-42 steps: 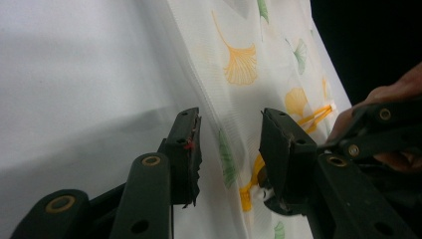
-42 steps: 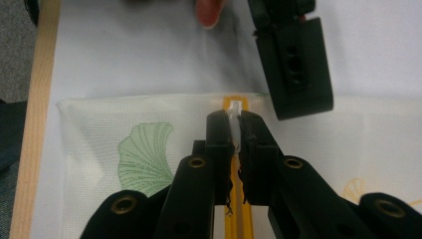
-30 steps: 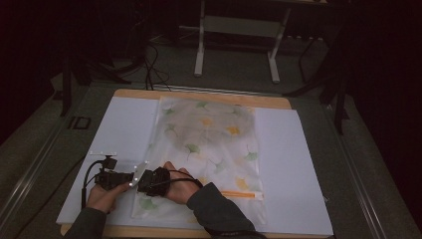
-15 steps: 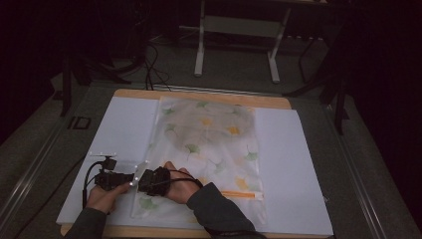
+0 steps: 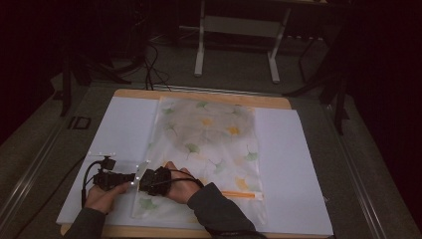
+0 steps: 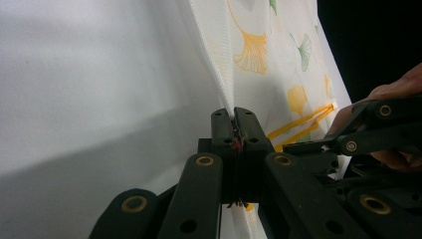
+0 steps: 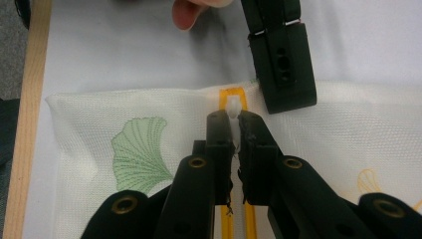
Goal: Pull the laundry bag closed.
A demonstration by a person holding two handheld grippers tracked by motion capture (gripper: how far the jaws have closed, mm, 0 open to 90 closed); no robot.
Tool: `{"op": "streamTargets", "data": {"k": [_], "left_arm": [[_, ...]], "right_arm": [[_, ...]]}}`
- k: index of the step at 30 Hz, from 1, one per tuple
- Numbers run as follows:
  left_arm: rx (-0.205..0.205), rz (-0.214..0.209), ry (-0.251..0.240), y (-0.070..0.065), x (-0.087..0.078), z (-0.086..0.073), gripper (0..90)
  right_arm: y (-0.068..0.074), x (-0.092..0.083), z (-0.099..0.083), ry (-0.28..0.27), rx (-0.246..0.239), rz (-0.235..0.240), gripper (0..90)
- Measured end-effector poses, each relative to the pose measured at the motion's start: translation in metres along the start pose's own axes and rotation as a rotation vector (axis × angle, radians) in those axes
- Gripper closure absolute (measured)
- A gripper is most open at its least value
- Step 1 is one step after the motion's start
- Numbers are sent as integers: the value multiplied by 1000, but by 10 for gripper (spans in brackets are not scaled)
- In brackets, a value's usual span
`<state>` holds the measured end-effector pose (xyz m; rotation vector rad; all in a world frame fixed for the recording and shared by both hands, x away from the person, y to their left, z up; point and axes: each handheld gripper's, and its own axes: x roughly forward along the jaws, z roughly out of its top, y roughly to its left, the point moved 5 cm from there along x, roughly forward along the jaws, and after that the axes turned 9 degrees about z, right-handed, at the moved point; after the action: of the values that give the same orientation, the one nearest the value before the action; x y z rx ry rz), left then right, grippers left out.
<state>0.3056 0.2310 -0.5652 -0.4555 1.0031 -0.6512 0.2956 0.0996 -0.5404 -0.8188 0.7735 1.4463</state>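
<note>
A white mesh bag [image 5: 209,144] printed with green and yellow ginkgo leaves lies flat on the white sheet [image 5: 298,164]. A yellow zipper [image 5: 239,194] runs along its near edge. My left gripper [image 5: 130,178] is at the bag's near left end. Its jaws have just been closing and now pinch the bag's edge [image 6: 219,74], as the left gripper [image 6: 234,117] view shows. My right gripper [image 7: 232,118] is shut on the white zipper pull [image 7: 232,105]. In the high view the right gripper [image 5: 142,180] sits tip to tip with the left.
The sheet covers a wooden table [image 5: 199,95] whose edge shows at the back and along the front. A metal stand [image 5: 234,45] and cables lie on the dark floor beyond. A black cable [image 5: 88,177] loops from the left gripper.
</note>
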Motion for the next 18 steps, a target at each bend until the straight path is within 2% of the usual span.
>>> {"op": "streamTargets", "data": {"k": [7,18], "left_arm": [[23,8,-2,-1,-2,0,895],[29,6,-6,-1,-3,0,895]], "right_arm": [[0,0,-1,-3,2,1,845],[0,-1,-2,-4,5,2,845]]}}
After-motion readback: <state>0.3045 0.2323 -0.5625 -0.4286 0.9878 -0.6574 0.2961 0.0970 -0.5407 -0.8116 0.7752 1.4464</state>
